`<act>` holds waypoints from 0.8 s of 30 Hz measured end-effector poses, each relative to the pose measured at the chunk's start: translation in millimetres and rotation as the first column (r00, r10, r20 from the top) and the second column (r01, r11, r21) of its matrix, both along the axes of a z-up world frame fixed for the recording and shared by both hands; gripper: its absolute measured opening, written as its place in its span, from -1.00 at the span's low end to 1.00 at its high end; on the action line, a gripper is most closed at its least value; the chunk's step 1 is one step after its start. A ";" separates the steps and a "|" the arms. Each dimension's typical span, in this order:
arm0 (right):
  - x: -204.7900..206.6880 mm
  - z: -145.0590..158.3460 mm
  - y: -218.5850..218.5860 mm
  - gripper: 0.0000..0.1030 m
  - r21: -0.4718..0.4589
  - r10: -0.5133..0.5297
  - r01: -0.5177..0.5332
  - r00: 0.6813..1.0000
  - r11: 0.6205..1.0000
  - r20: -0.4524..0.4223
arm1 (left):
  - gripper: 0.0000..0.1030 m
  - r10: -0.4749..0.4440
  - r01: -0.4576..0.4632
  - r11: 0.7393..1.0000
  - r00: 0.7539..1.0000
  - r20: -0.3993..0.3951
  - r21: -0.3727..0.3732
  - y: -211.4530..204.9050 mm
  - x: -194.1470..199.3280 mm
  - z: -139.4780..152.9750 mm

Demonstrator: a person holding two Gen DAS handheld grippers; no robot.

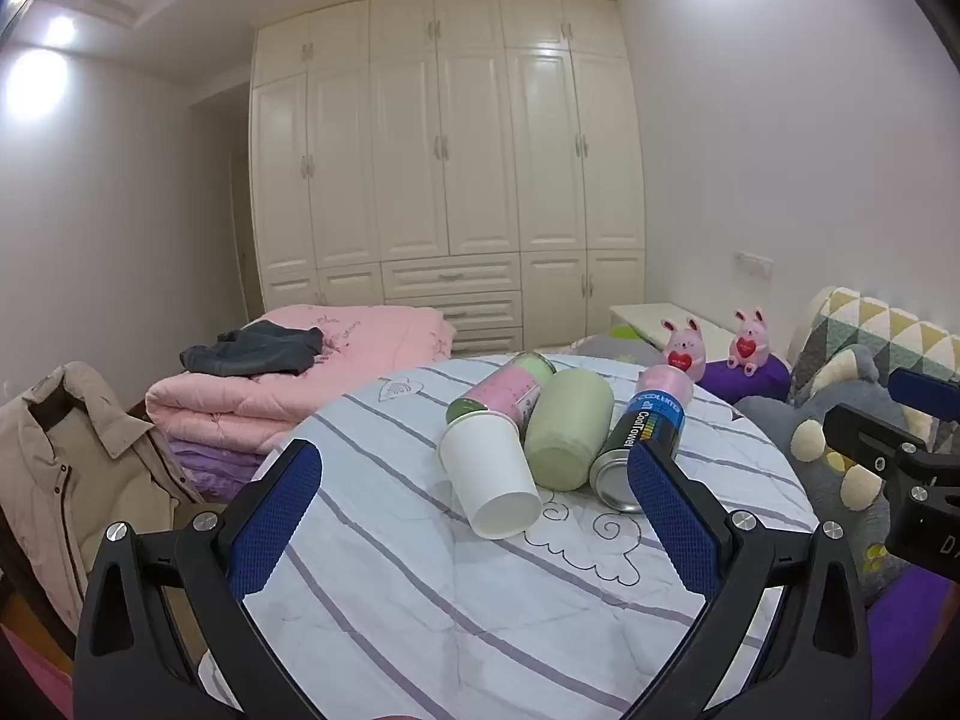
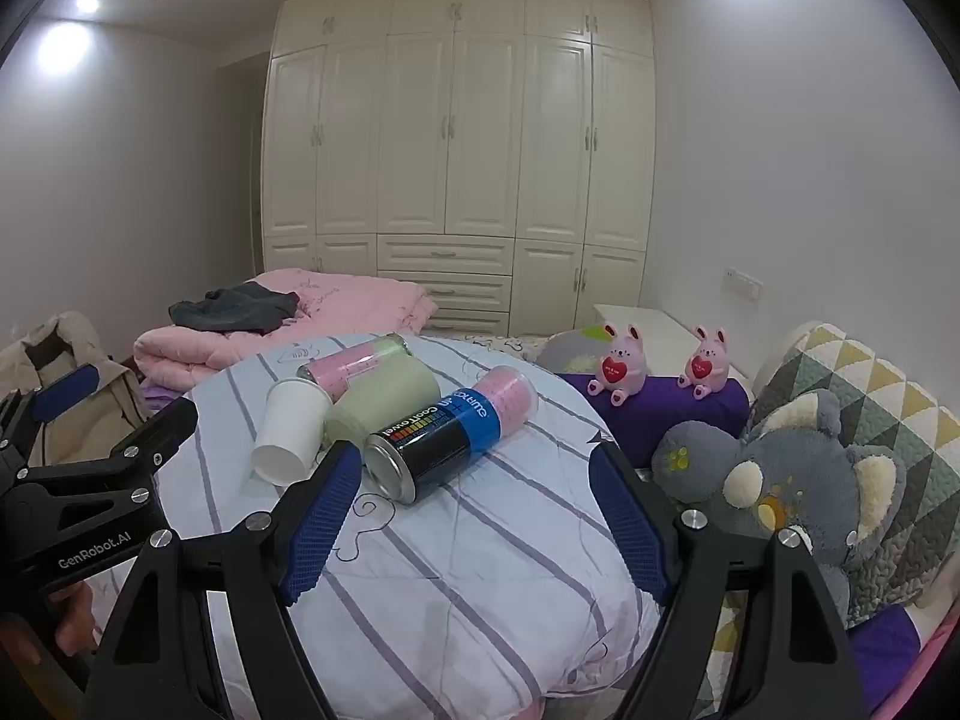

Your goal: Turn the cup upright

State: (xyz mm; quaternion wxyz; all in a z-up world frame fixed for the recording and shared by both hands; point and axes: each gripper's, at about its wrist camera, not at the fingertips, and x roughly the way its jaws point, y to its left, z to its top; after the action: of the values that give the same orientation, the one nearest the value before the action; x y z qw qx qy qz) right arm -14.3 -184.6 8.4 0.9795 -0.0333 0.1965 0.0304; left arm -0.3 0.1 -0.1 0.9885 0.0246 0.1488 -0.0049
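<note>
A white paper cup lies on its side on the striped cloth, its base toward me; it also shows in the right wrist view. Beside it lie a pale green cup, a pink-and-green can and a black-and-blue can. My left gripper is open and empty, short of the white cup. My right gripper is open and empty, its fingers either side of the black-and-blue can's near end, short of it.
Folded pink quilts with a grey garment lie behind on the left. Two pink bunny toys sit on a purple cushion at the right, with a grey plush elephant nearer. A beige coat hangs at the left.
</note>
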 end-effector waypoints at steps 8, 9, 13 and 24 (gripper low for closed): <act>-0.6 0.6 0.0 0.55 0.003 0.004 -0.004 1.000 1.000 0.005 | 1.00 -0.004 0.004 1.000 1.000 -0.007 0.001 0.8 -0.3 -0.5; -0.1 0.5 0.0 0.55 0.004 0.006 -0.006 1.000 1.000 0.003 | 1.00 -0.005 0.005 1.000 1.000 -0.007 0.003 0.5 -0.5 -0.5; -4.4 0.0 0.7 0.55 0.007 0.011 -0.011 1.000 1.000 0.003 | 1.00 -0.002 0.002 1.000 1.000 -0.010 0.013 -0.7 0.8 -1.7; -2.3 -3.1 2.2 0.55 0.008 0.011 -0.011 1.000 1.000 -0.009 | 1.00 -0.004 0.004 1.000 1.000 -0.019 0.018 -3.9 -0.3 -0.1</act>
State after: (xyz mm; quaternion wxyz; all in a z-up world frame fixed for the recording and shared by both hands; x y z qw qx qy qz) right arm -16.6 -182.5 5.3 0.9785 -0.0304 0.2005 0.0369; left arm -0.6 -3.7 -0.2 0.9868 0.0338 0.1580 -0.0056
